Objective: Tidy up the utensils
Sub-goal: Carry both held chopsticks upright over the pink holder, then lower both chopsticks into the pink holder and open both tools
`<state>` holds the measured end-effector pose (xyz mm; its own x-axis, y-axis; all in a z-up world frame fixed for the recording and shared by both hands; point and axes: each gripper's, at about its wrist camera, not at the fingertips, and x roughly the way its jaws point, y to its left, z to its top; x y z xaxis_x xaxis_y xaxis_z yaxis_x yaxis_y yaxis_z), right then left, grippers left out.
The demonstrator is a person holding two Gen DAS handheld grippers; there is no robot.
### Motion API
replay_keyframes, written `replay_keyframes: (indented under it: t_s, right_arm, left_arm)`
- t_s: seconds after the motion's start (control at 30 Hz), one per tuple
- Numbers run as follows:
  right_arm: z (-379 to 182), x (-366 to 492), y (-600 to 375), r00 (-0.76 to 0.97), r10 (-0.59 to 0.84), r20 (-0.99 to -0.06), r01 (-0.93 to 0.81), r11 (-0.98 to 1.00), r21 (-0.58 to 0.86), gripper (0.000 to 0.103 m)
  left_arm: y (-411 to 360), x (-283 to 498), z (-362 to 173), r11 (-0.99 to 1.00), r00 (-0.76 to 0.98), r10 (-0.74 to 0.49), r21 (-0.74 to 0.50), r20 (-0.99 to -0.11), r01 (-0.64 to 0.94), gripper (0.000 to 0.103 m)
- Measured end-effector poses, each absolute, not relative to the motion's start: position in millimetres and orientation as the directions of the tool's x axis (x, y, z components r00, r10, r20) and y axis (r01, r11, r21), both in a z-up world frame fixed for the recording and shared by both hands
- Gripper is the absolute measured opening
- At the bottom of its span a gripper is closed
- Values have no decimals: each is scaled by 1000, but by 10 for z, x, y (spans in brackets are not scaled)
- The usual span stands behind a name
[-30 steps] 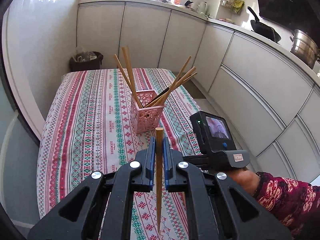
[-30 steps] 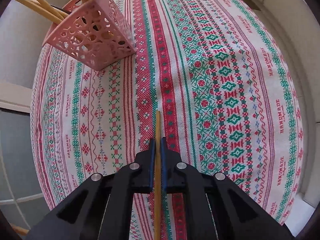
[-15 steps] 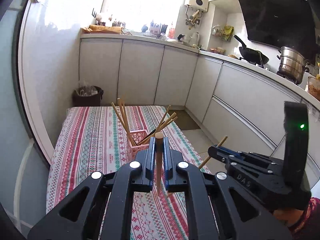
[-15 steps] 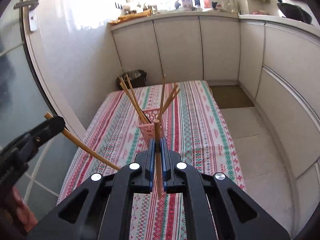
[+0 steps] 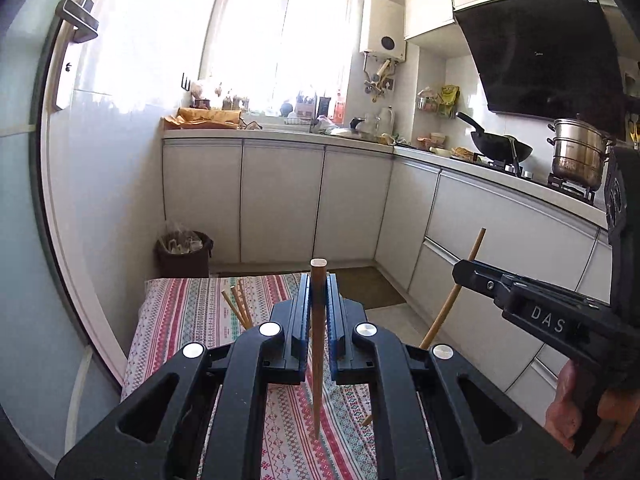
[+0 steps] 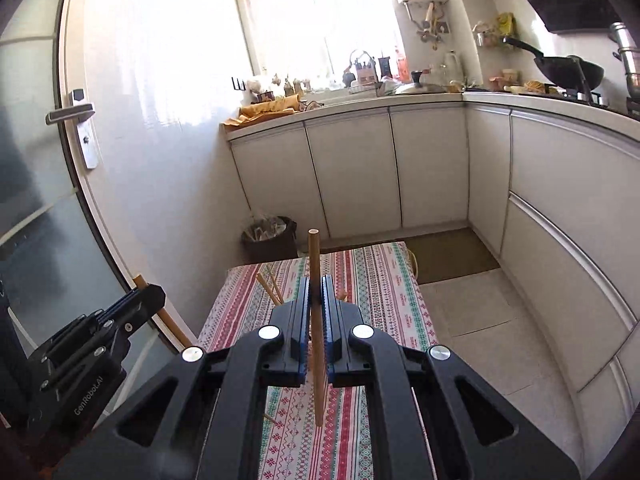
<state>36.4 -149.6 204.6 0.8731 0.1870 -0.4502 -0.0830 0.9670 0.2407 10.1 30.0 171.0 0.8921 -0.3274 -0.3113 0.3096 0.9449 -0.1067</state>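
My left gripper point(image 5: 318, 292) is shut on a wooden chopstick point(image 5: 317, 344) that stands upright between the jaws. My right gripper point(image 6: 316, 292) is shut on another wooden chopstick point(image 6: 316, 320), also upright. Both are held high above the table with the striped cloth point(image 5: 180, 312). The right gripper also shows in the left wrist view point(image 5: 464, 270), its chopstick point(image 5: 452, 300) slanted. The left gripper shows in the right wrist view point(image 6: 150, 294). Tips of chopsticks point(image 5: 236, 304) in the pink holder poke out behind my fingers; the holder itself is hidden.
White kitchen cabinets point(image 5: 280, 200) run along the back and right. A dark waste bin point(image 5: 184, 254) stands on the floor beyond the table. A wok point(image 5: 500, 150) and steel pot point(image 5: 578, 156) sit on the stove. A glass door point(image 6: 48, 200) is at left.
Both grippers have lifted and tilted up from facing the table to facing the kitchen, each still holding its chopstick. The pink holder has dropped out of sight behind the fingers.
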Motion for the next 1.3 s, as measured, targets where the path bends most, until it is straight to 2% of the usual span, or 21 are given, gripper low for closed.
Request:
replay_keyframes:
  t_s: [0.23, 0.67, 0.9, 1.3]
  right_arm:
    - [2254, 373, -1579, 894, 204, -398, -81, 949, 305, 6]
    - [2295, 1123, -1458, 917, 186, -353, -83, 954, 287, 6]
    - [2040, 1623, -1330, 914, 205, -351, -102, 952, 290, 6]
    - [1452, 2155, -1208, 887, 215, -409, -95, 951, 294, 6]
  left_arm:
    - [260, 257, 1805, 941, 894, -338, -142, -294, 309, 6]
    - [246, 993, 1814, 965, 924, -261, -95, -280, 244, 6]
    - [289, 1518, 1649, 967, 924, -250, -116, -287, 226, 6]
    - [362, 2011, 1288, 972, 915, -233, -118, -330, 205, 6]
